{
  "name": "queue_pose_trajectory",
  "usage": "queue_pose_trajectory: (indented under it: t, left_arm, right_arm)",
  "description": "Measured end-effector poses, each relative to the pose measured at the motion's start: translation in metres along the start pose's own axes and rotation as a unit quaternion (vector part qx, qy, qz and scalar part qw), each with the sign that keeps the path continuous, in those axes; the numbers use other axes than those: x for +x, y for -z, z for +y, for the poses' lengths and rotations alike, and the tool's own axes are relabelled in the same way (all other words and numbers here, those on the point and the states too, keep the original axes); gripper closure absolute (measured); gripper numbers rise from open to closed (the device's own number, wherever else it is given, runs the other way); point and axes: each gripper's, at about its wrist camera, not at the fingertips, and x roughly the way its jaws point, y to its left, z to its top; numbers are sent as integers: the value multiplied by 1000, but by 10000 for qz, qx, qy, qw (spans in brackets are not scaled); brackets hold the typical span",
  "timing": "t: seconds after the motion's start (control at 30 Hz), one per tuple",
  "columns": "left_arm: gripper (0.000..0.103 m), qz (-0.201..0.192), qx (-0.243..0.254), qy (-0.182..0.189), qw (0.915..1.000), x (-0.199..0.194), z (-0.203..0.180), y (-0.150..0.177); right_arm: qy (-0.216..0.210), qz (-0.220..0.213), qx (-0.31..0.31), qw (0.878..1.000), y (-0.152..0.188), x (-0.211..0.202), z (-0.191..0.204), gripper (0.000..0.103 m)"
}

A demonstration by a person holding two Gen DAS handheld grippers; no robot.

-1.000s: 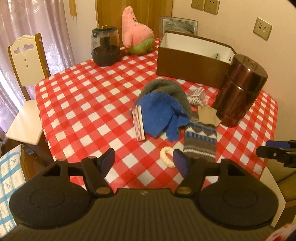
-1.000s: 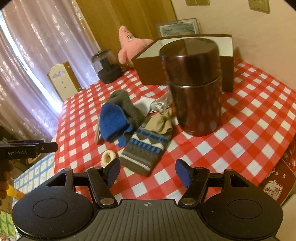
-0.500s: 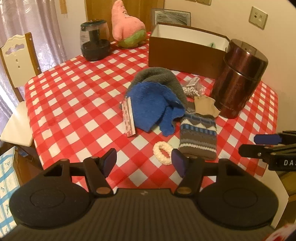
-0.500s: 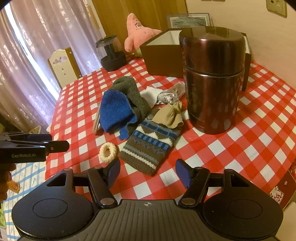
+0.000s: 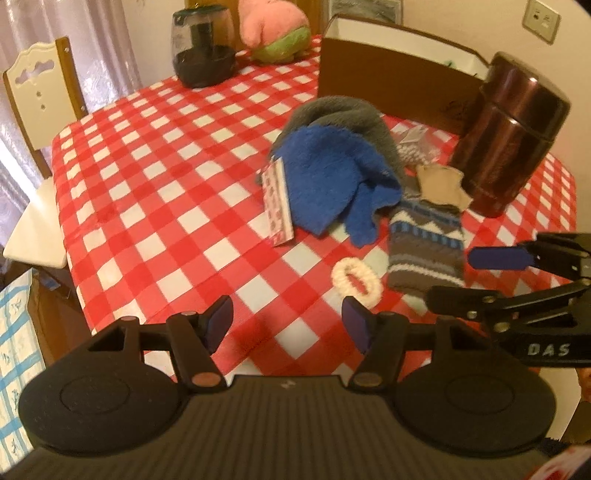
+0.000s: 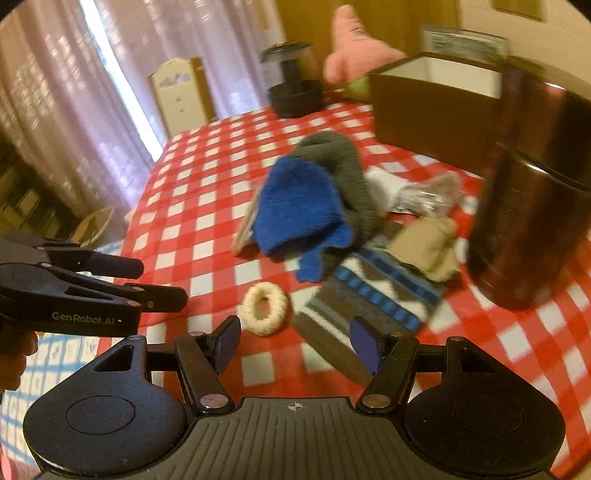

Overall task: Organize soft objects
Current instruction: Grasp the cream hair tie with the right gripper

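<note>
Both grippers have dropped closer to the patterned sock [image 5: 426, 251] — left gripper [image 5: 288, 325] and right gripper [image 6: 295, 341] gape, holding nothing; cream scrunchie [image 5: 355, 281] just beside the sock.

Your right wrist view is motion-smeared: the brown canister [image 6: 532, 192] reads as streaks. The pink plush [image 5: 273, 29] loses its top at the frame edge. Blue cloth [image 5: 325, 181] hides most of the grey cloth [image 5: 343, 110].
</note>
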Motion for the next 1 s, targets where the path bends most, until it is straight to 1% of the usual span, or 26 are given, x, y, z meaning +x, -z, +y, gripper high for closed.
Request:
queue_pose_trajectory:
  t: [0.07, 0.17, 0.23, 0.4, 0.47, 0.53, 0.57, 0.6, 0.63, 0.67, 0.7, 0.8, 1.0]
  left_arm:
    - [40, 68, -55, -44, 10000, 5, 6, 1]
    - [40, 149, -129, -99, 9998, 12, 16, 3]
    - [40, 179, -160, -133, 9996, 15, 21, 3]
    - [40, 215, -184, -169, 9995, 21, 31, 2]
    - [40, 215, -188, -151, 9995, 23, 33, 1]
    - [40, 206, -169, -134, 9996, 25, 34, -1]
    - [40, 194, -159, -119, 9996, 26, 34, -2]
    - [40, 187, -154, -107, 9996, 26, 34, -3]
    - [40, 177, -150, -87, 9997, 27, 35, -4]
    - [40, 163, -144, -68, 9997, 28, 34, -5]
    - [40, 148, -129, -47, 9998, 29, 34, -6]
    - [40, 102, -66, 4, 9999, 32, 32, -11]
    - [40, -111, 135, 147, 9997, 45, 22, -28]
  right_arm:
    - [-46, 67, -201, 9998, -3, 14, 7, 38]
    - [-131, 148, -468, 9987, -7, 33, 16, 44]
    - [-157, 215, -593, 9979, -8, 45, 19, 45]
    - [-106, 364, -878, 9954, -11, 72, 26, 48]
    - [-5, 441, -973, 9943, -12, 82, 27, 49]
    - [59, 509, -1053, 9931, -11, 90, 28, 53]
    - [87, 556, -1087, 9925, -10, 92, 29, 61]
    - [125, 573, -1124, 9919, -9, 95, 29, 65]
    - [156, 542, -1172, 9915, -8, 94, 30, 66]
    - [170, 535, -1219, 9910, -8, 95, 30, 72]
    - [167, 530, -1240, 9907, -8, 95, 29, 81]
    - [126, 502, -1029, 9933, -12, 91, 23, 82]
    - [230, 181, -610, 9977, -31, 74, 8, 82]
